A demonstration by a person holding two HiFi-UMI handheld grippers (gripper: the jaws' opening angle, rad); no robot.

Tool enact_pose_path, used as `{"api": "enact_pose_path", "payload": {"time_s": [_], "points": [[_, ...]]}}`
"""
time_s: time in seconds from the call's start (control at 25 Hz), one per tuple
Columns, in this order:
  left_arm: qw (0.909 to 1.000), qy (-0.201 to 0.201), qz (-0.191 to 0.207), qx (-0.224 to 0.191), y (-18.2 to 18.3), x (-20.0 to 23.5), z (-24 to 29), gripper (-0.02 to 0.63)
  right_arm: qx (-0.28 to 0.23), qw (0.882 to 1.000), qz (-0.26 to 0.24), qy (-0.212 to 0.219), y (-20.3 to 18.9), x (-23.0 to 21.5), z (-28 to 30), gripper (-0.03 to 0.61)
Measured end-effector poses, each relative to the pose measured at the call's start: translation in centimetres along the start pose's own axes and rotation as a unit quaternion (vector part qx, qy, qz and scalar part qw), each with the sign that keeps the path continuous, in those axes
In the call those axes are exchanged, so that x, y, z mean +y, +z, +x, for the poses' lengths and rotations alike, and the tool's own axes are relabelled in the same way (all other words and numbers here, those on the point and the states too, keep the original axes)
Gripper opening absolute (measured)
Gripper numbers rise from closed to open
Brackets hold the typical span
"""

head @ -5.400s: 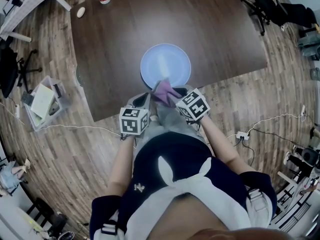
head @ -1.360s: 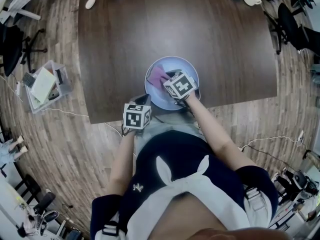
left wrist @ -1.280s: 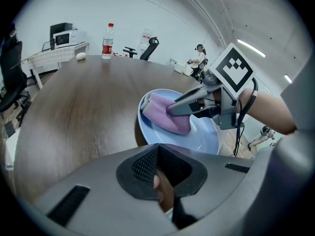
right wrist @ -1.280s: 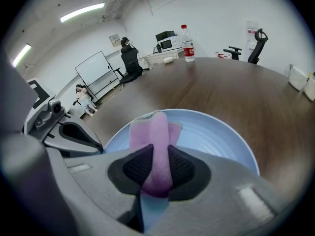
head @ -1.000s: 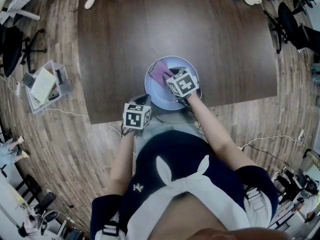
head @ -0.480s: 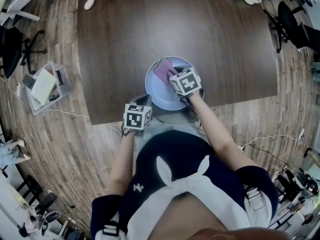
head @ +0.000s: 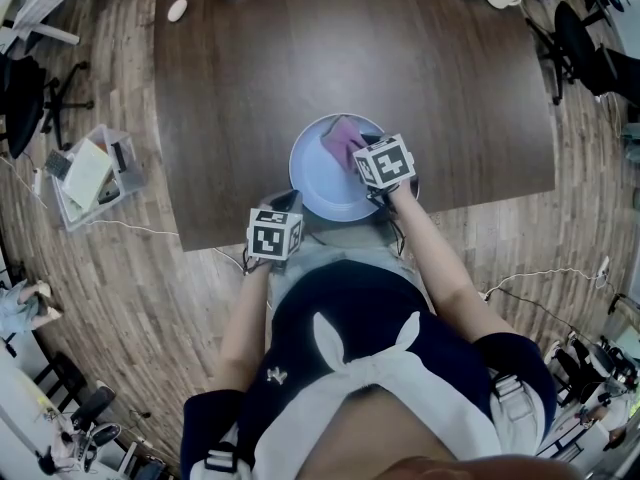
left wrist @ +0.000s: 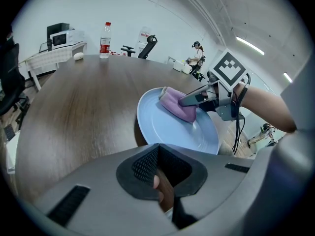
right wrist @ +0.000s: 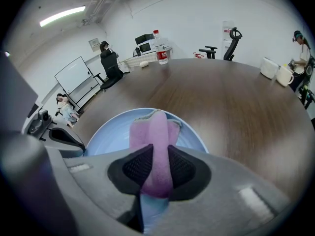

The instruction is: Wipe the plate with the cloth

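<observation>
At the near edge of the table (head: 300,58), your left gripper (head: 284,202) sits with its jaws together on nothing, just short of the plate (head: 315,173), which lies by that same edge near its middle. Your right gripper (right wrist: 156,168) is over the plate's right half, jaws clamped on the pink cloth (right wrist: 156,132). The cloth runs straight out from the pads toward the far rim, its free end on the plate. Bare blue surface lies left and nearer you, so I judge the right hand should sweep that way.
</observation>
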State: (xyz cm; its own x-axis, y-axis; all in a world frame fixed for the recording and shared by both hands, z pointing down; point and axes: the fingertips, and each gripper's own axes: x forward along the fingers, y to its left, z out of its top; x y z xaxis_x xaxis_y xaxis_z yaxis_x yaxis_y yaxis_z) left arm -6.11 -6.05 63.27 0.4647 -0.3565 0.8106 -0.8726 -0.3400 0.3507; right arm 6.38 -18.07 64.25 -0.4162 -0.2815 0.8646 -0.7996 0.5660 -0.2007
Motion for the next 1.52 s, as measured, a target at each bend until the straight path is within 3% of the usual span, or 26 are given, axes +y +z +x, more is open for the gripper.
{"api": "enact_pose_path", "payload": {"time_s": [0.68,1.52], "points": [[0.9999,0.009,-0.005,-0.006,0.0,0.2,0.2,0.005,0.021,0.999,-0.021,-0.037,-1.9,-1.5,-1.1,0.086],[0.9995,0.026,-0.011,-0.013,-0.3,0.2,0.0,0.005,-0.004,0.997,-0.075,0.023,-0.6,6.1,0.9,0.085]]}}
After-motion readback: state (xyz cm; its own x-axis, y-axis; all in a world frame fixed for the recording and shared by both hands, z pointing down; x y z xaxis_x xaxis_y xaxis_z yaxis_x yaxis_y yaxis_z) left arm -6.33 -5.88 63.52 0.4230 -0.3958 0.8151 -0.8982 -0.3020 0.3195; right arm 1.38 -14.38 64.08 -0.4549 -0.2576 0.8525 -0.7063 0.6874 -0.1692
